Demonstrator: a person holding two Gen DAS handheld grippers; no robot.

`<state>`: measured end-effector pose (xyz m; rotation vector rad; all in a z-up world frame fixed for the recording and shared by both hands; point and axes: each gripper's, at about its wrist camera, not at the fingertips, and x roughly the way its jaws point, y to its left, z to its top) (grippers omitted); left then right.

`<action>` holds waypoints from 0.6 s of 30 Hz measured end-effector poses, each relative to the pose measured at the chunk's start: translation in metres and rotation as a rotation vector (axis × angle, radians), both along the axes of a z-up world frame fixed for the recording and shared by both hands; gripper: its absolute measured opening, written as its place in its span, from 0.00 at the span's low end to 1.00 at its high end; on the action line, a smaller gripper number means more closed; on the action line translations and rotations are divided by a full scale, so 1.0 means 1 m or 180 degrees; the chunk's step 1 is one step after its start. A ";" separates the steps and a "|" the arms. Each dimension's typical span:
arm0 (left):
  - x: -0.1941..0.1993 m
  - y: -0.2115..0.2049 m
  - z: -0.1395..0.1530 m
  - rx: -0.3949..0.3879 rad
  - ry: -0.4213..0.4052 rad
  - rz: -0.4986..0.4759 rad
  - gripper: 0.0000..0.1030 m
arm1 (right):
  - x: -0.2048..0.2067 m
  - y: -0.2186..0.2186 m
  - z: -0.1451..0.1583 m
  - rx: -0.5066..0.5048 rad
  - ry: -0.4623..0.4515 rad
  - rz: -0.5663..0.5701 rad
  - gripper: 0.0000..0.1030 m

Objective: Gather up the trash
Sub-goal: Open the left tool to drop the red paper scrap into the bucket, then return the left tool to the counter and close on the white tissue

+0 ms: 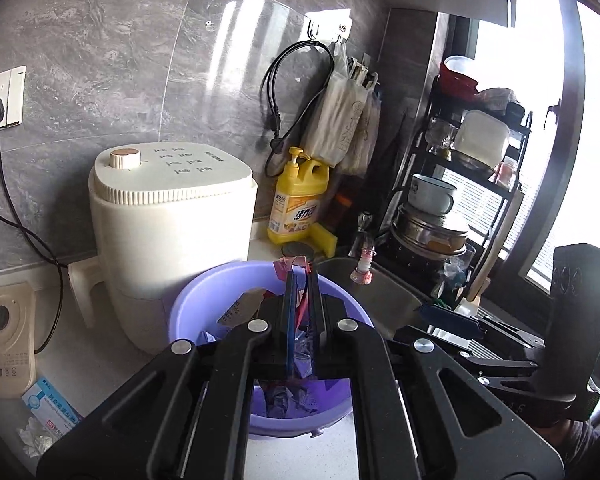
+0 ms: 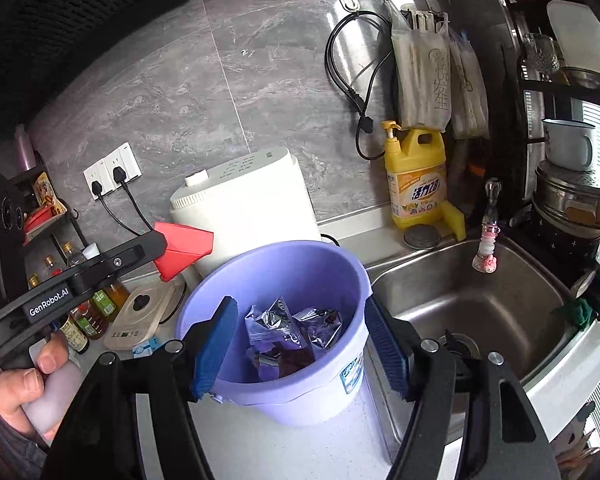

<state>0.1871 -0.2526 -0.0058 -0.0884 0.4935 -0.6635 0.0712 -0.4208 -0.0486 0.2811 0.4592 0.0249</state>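
A purple bucket (image 1: 204,292) (image 2: 300,396) stands on the white counter beside the sink, with several crumpled silver wrappers (image 2: 284,328) inside. My left gripper (image 1: 302,276) is shut on a red wrapper (image 1: 296,262). In the right wrist view that red wrapper (image 2: 188,248) hangs at the left gripper's (image 2: 160,240) tip, up and left of the bucket rim. My right gripper (image 2: 300,344) is open right over the bucket mouth, blue pads (image 2: 216,344) wide apart and nothing between them. A hand (image 2: 24,380) holds the left gripper's handle.
A cream appliance (image 2: 252,200) stands behind the bucket, a yellow detergent bottle (image 2: 418,176) to its right. The steel sink (image 2: 480,300) lies right of the bucket, with a loaded dish rack (image 2: 572,200) beyond. Oil bottles (image 2: 84,312) crowd the left. A blue-white box (image 1: 52,404) and crumpled tissue (image 1: 32,436) lie on the counter.
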 end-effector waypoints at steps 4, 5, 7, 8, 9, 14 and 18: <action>0.000 0.012 0.000 -0.0224 -0.0008 0.0168 0.79 | -0.008 -0.006 -0.002 -0.0007 0.0023 -0.0059 0.64; 0.001 0.015 0.000 -0.0210 0.0009 0.0212 0.79 | -0.008 -0.007 -0.003 -0.0007 0.0027 -0.0058 0.65; 0.003 0.024 0.000 -0.0141 0.0022 0.0350 0.83 | -0.008 -0.004 -0.002 -0.0011 0.0013 -0.0026 0.68; 0.003 0.030 0.000 -0.0136 0.0008 0.0429 0.89 | -0.008 -0.001 -0.002 -0.0021 -0.0002 0.0002 0.69; 0.002 0.037 0.001 -0.0153 -0.0016 0.0495 0.91 | -0.008 0.003 -0.001 -0.0030 -0.0019 0.0042 0.71; -0.007 0.079 0.000 -0.0056 -0.0092 0.0905 0.94 | 0.000 0.028 0.001 -0.0077 -0.0079 0.0308 0.79; -0.016 0.116 -0.006 -0.0044 -0.0009 0.1255 0.94 | 0.009 0.055 0.002 -0.0112 -0.0139 0.0581 0.83</action>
